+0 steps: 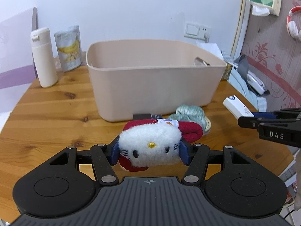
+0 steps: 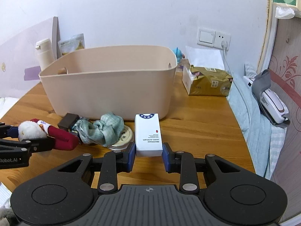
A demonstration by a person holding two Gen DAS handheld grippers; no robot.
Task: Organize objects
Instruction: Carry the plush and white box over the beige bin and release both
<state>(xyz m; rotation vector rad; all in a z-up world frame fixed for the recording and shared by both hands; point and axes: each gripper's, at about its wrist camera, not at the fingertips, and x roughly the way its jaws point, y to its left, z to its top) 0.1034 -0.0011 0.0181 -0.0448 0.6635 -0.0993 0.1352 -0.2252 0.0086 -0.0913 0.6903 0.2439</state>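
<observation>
A beige plastic bin point(image 1: 150, 79) stands on the wooden table point(image 1: 47, 116); it also shows in the right wrist view point(image 2: 111, 86). My left gripper point(image 1: 148, 150) is shut on a white and red cat plush point(image 1: 150, 148), held just in front of the bin; the plush also shows in the right wrist view point(image 2: 37, 131). My right gripper point(image 2: 148, 155) is shut on a white box point(image 2: 148, 134), seen too in the left wrist view point(image 1: 237, 107). A green cloth point(image 2: 105, 130) lies on a round tin lid point(image 2: 123, 141) by the bin's front.
A white bottle point(image 1: 43, 56) and a banana snack pouch point(image 1: 69, 48) stand at the back left. A gold pack point(image 2: 207, 82) sits right of the bin. A small dark box point(image 2: 68, 121) lies by the cloth. A blue-covered shelf with a device point(image 2: 270, 101) lies right.
</observation>
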